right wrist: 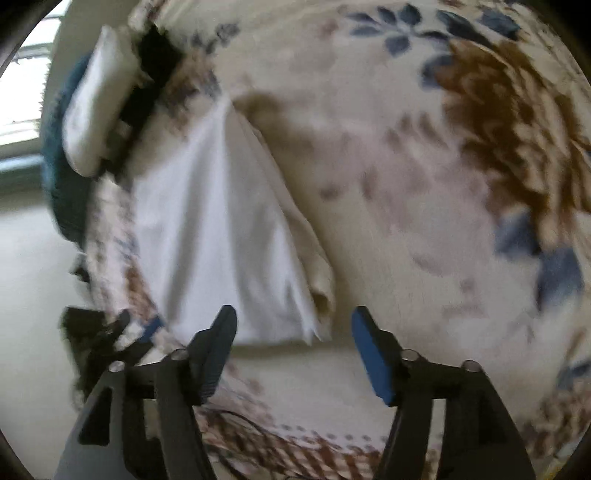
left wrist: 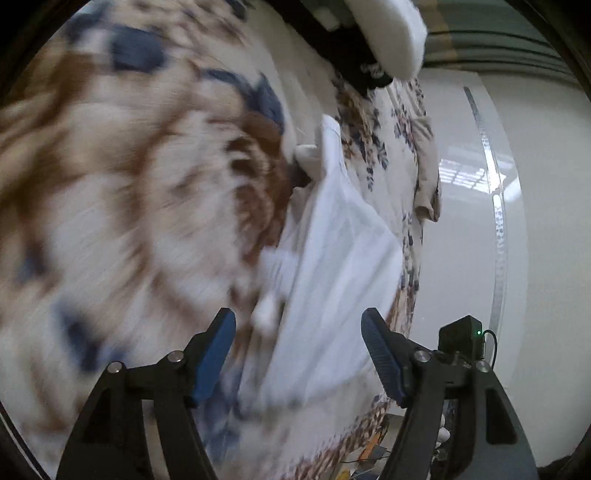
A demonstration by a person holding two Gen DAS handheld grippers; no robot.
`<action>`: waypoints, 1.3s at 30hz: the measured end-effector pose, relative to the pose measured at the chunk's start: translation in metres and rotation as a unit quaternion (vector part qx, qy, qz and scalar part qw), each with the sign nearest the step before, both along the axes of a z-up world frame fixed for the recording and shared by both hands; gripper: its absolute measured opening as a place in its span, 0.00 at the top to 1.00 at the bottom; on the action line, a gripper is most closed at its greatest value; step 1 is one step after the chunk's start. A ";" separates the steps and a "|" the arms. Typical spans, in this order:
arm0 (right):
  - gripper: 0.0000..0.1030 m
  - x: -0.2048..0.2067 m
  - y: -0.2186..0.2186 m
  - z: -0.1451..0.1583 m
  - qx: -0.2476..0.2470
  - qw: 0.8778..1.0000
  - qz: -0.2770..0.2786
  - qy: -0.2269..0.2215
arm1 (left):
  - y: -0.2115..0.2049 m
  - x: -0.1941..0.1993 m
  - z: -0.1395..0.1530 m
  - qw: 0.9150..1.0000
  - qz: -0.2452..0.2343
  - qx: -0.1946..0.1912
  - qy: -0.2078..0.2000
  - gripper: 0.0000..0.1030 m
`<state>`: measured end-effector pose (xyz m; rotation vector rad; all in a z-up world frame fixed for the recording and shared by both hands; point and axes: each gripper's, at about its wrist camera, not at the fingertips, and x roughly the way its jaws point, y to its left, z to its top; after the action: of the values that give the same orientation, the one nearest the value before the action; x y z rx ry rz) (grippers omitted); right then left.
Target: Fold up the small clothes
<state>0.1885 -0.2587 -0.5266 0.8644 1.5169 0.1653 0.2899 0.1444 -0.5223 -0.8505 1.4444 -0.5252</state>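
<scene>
A white garment (left wrist: 332,258) lies flat and smooth near the edge of a bed with a floral cover (left wrist: 110,184). My left gripper (left wrist: 297,317) is open just above the garment's near end, and its blue pads (left wrist: 218,350) do not press on the cloth. In the right wrist view the same white garment (right wrist: 207,240) lies ahead to the left, with a beige cloth (right wrist: 317,273) under its right edge. My right gripper (right wrist: 294,312) is open over the garment's near corner and holds nothing. Both views are blurred.
A beige garment (left wrist: 424,166) hangs at the bed's edge beside the glossy white floor (left wrist: 546,221). At the far end are a white pillow (left wrist: 391,33) and a black item (left wrist: 369,70). A black box with a green light (left wrist: 465,336) sits beside my left gripper's right finger.
</scene>
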 end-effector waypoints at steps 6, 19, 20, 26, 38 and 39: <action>0.23 0.037 0.008 -0.071 0.137 0.990 0.014 0.019 | -0.040 0.026 -0.033 0.999 -0.025 -0.024 0.026 0.35; 0.88 0.072 0.039 -0.023 0.153 0.986 0.068 -0.023 | -0.035 0.029 0.041 0.999 0.037 0.001 -0.004 0.85; 0.89 0.078 0.041 -0.010 0.151 0.985 0.071 -0.030 | -0.030 0.034 0.051 0.999 0.041 -0.001 -0.009 0.85; 0.89 0.156 0.059 0.088 0.131 0.981 0.100 -0.100 | -0.013 0.106 0.140 0.995 0.050 -0.020 -0.082 0.85; 0.89 0.416 0.134 0.173 0.095 0.960 0.127 -0.231 | 0.050 0.340 0.195 0.978 0.069 0.049 -0.192 0.83; 0.89 0.436 0.143 0.163 0.091 0.961 0.128 -0.226 | 0.055 0.351 0.184 0.978 0.067 0.062 -0.190 0.82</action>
<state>0.6249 -0.1158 -0.3633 0.7084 1.1849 0.6587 0.6413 0.1993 -0.3388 -0.6978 1.0515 -0.4614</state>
